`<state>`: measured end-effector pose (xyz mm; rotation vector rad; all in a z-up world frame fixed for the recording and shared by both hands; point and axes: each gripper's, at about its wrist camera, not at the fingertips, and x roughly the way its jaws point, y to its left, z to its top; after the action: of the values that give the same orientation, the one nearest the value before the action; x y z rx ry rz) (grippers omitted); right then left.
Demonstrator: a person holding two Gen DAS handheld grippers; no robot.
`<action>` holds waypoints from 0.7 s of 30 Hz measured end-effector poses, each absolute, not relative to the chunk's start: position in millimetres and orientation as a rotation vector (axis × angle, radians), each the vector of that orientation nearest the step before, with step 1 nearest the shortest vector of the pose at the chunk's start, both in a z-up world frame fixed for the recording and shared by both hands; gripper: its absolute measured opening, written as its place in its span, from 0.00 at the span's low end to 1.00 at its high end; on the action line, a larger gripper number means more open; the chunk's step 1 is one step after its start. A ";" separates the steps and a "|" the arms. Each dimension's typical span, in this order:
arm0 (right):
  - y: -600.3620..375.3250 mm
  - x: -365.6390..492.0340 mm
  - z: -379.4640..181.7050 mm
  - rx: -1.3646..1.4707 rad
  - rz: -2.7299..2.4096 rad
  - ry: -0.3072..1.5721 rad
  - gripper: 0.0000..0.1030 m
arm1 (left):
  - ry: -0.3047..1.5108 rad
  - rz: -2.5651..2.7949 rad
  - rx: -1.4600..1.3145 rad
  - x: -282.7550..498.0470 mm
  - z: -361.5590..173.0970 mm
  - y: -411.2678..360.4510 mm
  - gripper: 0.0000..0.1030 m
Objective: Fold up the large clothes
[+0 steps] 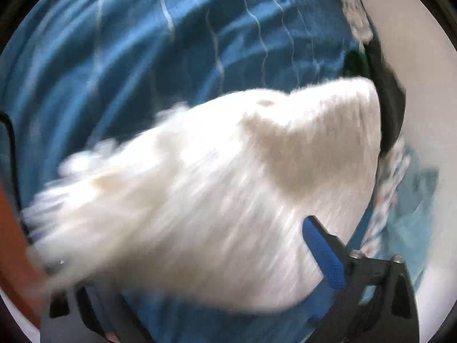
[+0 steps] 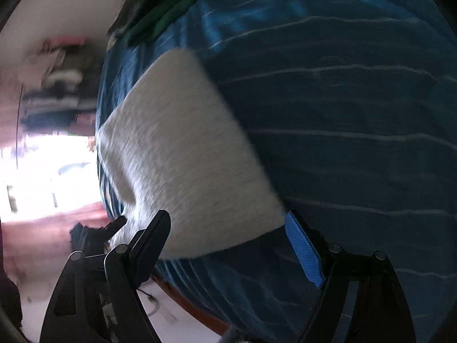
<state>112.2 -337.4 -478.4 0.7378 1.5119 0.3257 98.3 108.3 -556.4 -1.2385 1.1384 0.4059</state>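
A blue bedsheet [image 1: 120,57] with thin pale wavy stripes fills most of both views, rumpled into long folds; it looks like a bed cover.

On it lies the white fuzzy garment [image 1: 217,194], heavily blurred in the left wrist view. There it spreads from 8 o'clock up to a blunt peak near 1 o'clock, with one shaded hollow below that peak. In the right wrist view the same garment [image 2: 185,154] shows as a broad pale slab running from 11 o'clock down to 6 o'clock, its nap finely streaked.

A heap of dark and green clothes [image 2: 160,11] sits at the sheet's edge at 11 o'clock.

The left tool [image 1: 205,294] points up into the garment; fabric covers its tip, so whether it grips cannot be told. The right tool [image 2: 228,228] stands wide apart, the garment's lower edge between its fingers, unclamped.
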 end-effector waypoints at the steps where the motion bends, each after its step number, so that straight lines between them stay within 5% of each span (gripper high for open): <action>1: -338.6 112.4 -480.9 0.750 0.311 1.511 0.82 | 1.122 0.470 -1.210 102.9 -556.5 107.9 0.26; 4: -339.8 112.8 -486.0 0.734 0.288 1.513 0.82 | 1.058 0.548 -1.199 91.8 -530.2 107.4 0.13; 8: -331.2 129.5 -476.3 0.689 0.300 1.532 0.82 | 1.060 0.544 -1.072 62.8 -494.3 89.0 0.13; 17: -265.7 152.0 -432.0 0.561 0.489 1.455 0.81 | 1.163 0.547 -1.233 34.8 -555.2 121.9 0.19; 19: -236.0 157.1 -435.4 0.411 0.502 1.469 0.62 | 1.159 0.502 -1.261 32.3 -545.1 128.2 0.20; 21: -216.0 161.5 -462.2 0.231 0.421 1.518 0.53 | 1.163 0.475 -1.244 29.7 -533.4 129.3 0.26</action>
<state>161.5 -216.0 -462.2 0.2307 1.5176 0.4214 29.7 129.3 -533.4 -1.2440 1.1628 0.4748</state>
